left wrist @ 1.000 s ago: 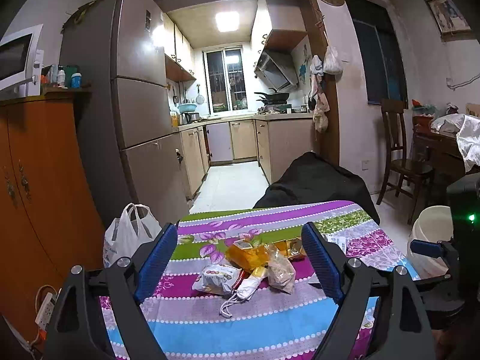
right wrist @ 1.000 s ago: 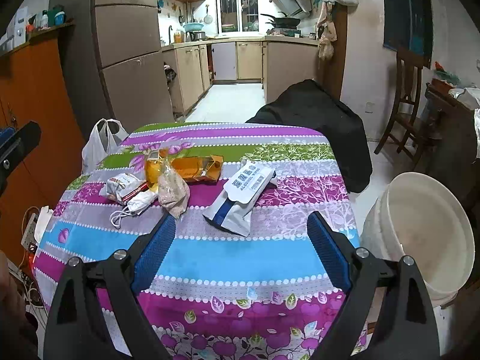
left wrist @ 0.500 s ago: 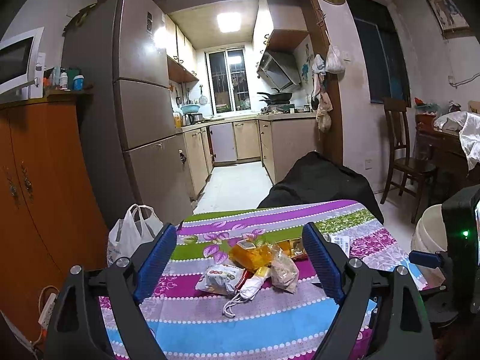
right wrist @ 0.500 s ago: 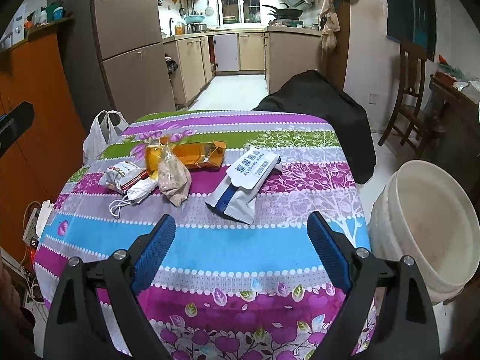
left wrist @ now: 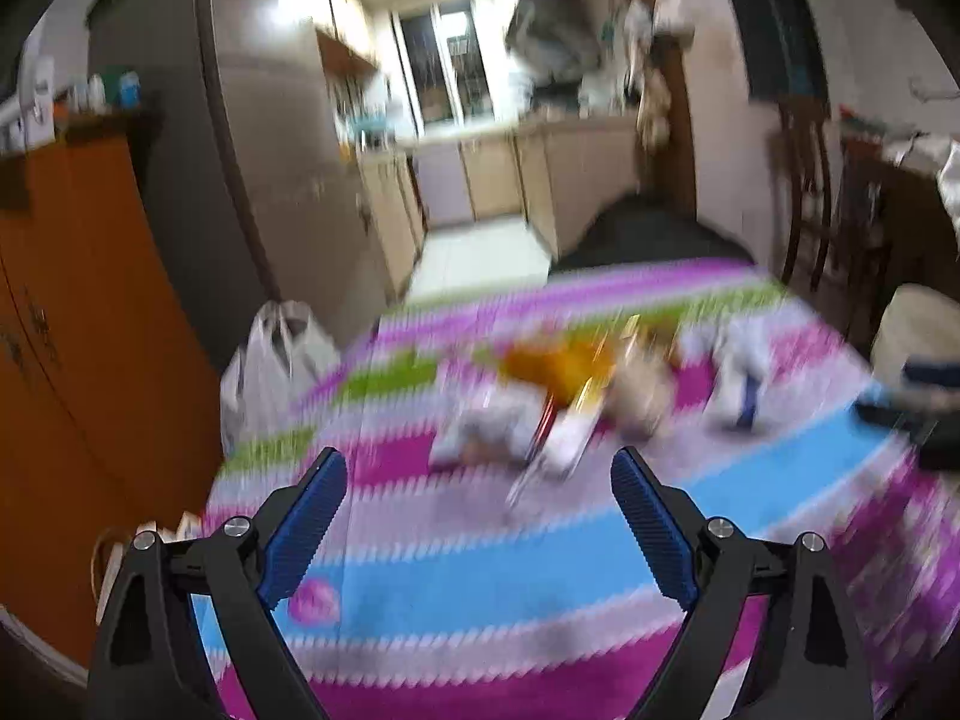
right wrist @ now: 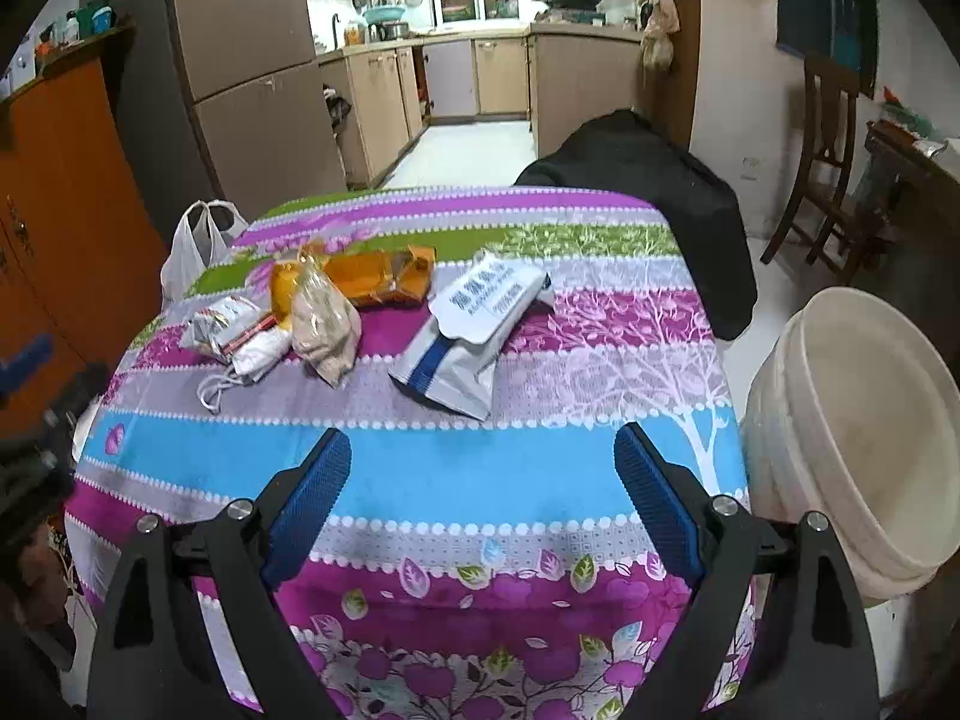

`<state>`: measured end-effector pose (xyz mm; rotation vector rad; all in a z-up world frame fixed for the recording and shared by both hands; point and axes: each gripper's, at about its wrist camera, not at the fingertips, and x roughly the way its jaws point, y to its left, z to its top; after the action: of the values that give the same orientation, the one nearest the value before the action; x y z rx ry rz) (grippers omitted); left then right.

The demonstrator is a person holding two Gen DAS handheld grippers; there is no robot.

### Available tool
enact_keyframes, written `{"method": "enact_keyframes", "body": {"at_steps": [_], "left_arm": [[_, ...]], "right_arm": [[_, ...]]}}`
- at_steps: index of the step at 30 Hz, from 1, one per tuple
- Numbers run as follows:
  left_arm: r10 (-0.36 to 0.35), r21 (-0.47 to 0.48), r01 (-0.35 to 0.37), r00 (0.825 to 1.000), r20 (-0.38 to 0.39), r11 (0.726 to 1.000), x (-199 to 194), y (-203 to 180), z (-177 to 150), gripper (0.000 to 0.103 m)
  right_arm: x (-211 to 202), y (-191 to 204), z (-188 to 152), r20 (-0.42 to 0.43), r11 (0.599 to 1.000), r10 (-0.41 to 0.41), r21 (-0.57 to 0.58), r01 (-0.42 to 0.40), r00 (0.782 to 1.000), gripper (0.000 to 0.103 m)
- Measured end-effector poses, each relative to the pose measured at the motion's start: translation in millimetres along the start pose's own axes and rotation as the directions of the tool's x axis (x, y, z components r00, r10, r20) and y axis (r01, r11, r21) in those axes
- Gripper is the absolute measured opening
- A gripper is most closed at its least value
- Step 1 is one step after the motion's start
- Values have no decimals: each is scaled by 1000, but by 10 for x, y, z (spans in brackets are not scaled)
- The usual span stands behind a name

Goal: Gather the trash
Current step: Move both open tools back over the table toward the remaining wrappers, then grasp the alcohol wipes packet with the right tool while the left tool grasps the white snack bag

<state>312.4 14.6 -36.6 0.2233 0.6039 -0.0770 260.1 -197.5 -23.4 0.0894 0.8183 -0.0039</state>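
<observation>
Straight ahead of the wide-open, empty right gripper lies the white-and-blue foil wipes pack, long axis running away rightward; the left gripper, likewise open and empty, sits farther off.

Both wrist views look forward over the striped table toward the kitchen, sharing its litter.

Left tongs: black frame, two blue ribbed pads, jaws spread wide with nothing between them, held above the worktop's near edge; its view is motion-blurred. Also seen at the right view's left margin.

Right tongs: same build, blue pads, jaws spread wide with nothing between them, level, aimed forward.
</observation>
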Motion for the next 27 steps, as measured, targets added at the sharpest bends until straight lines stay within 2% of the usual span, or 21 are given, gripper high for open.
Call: {"method": "enact_keyframes", "body": {"at_steps": [3,7,10,14,17,18,19,20,21,24,27], "left_arm": [[-2,-19,0,995,-95,1000,198,192,-247,83],[-1,-50,-7,987,-163,999,360,348,-473,82],[-1,-50,-7,987,-161,999,370,367,-497,82],[15,-34,-21,989,-150,999,365,345,-463,82],[24,-27,-29,988,-152,999,366,321,-450,82],[24,-25,-28,988,-153,999,377,324,-447,82],[20,-23,-24,988,-153,999,376,319,-437,82],[12,-20,-15,988,-153,1000,387,323,-438,82],[-1,-11,-1,989,-150,1000,405,320,-435,82],[-88,7,90,987,-133,996,475,353,-373,82],[-154,-25,152,983,-100,988,637,488,-139,82]], "right_arm": [[139,-56,-32,-25,1000,11,0,-11,1000,85],[404,-160,79,-24,999,22,44,-20,999,83],[706,-229,314,-32,990,59,132,-55,998,84],[1093,-229,587,-59,976,60,214,-46,996,84],[1366,-97,691,-114,983,-16,179,36,993,84],[1471,-34,677,-150,988,-45,142,67,988,74],[1511,-14,654,-162,990,-36,127,57,986,69],[1487,7,624,-145,992,-50,104,66,988,54],[1447,44,580,-137,996,-48,73,58,989,46],[1262,47,400,-137,999,-24,37,30,990,35],[980,10,105,-135,999,41,41,-36,990,35]]}}
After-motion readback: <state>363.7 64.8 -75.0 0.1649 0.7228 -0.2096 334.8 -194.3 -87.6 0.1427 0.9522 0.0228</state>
